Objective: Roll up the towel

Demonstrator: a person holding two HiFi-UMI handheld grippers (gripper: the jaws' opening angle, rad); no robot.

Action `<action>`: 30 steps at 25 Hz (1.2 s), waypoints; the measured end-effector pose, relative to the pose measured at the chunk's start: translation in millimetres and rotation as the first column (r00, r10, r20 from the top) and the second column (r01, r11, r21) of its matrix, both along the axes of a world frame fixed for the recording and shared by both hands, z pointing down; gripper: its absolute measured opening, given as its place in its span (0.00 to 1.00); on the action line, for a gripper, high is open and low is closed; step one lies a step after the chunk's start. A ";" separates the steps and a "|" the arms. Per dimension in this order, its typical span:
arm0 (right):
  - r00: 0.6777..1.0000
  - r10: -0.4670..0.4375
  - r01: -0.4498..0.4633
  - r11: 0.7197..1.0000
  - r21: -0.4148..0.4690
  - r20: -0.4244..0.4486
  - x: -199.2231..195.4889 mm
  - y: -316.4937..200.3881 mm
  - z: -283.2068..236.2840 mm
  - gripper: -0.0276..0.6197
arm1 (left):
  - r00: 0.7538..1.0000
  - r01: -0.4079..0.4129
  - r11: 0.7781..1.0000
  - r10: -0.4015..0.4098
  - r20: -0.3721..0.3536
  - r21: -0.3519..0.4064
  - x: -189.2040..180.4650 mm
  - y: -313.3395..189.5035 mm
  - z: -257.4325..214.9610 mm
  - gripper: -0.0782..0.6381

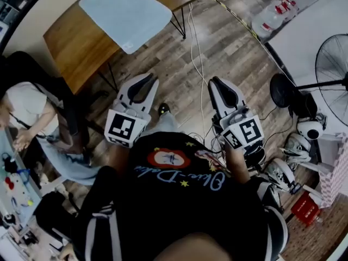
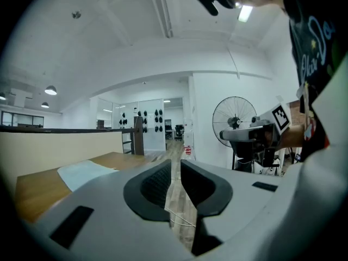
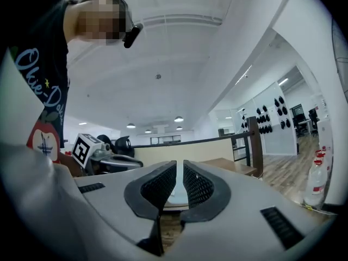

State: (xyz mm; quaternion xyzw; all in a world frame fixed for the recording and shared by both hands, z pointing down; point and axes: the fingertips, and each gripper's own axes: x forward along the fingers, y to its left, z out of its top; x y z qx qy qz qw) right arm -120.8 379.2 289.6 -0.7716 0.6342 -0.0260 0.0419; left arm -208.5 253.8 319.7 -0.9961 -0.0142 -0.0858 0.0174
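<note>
R tool (image 3: 180,170) closed, ribbed pads (image 3: 157,192); flat towel (image 1: 125,12), wood table (image 1: 70,42).

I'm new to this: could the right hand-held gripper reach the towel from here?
Probably not yet: the right hand-held gripper is over floor, well short of the towel on the wooden table, though nothing blocks the way.
</note>
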 end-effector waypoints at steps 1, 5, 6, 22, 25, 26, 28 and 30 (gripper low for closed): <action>1.000 -0.016 0.016 1.000 -0.003 -0.005 9.8 -13.4 -2.1 0.05 | 1.000 0.016 1.000 -0.016 -0.002 -0.003 7.0 -12.2 -0.7 0.16; 0.996 -0.092 0.092 0.996 -0.006 -0.010 38.2 -68.6 -5.9 0.13 | 0.995 0.096 0.995 -0.096 -0.008 -0.011 22.2 -62.5 -1.0 0.18; 0.994 -0.109 0.109 0.994 -0.007 -0.008 43.0 -81.2 -5.1 0.13 | 0.994 0.112 0.994 -0.112 -0.006 -0.010 23.7 -72.6 -0.3 0.18; 0.915 -0.399 0.402 0.913 -0.063 0.057 93.5 -219.2 28.2 0.16 | 0.900 0.430 0.902 -0.426 0.092 -0.030 21.1 -167.4 35.1 0.22; 0.867 -0.493 0.497 0.866 -0.060 0.068 103.1 -251.9 31.8 0.16 | 0.843 0.534 0.845 -0.530 0.091 -0.028 18.8 -183.3 34.7 0.22; 0.851 -0.521 0.525 0.849 -0.062 0.070 106.8 -259.4 32.6 0.16 | 0.824 0.564 0.825 -0.559 0.094 -0.032 20.2 -186.0 35.0 0.22; 0.818 -0.571 0.575 0.816 -0.066 0.070 116.6 -273.0 33.2 0.16 | 0.787 0.614 0.788 -0.609 0.096 -0.036 26.0 -190.9 35.3 0.22; 0.788 -0.611 0.615 0.785 -0.069 0.075 128.4 -284.9 33.2 0.16 | 0.752 0.658 0.752 -0.652 0.100 -0.035 33.3 -195.9 35.3 0.23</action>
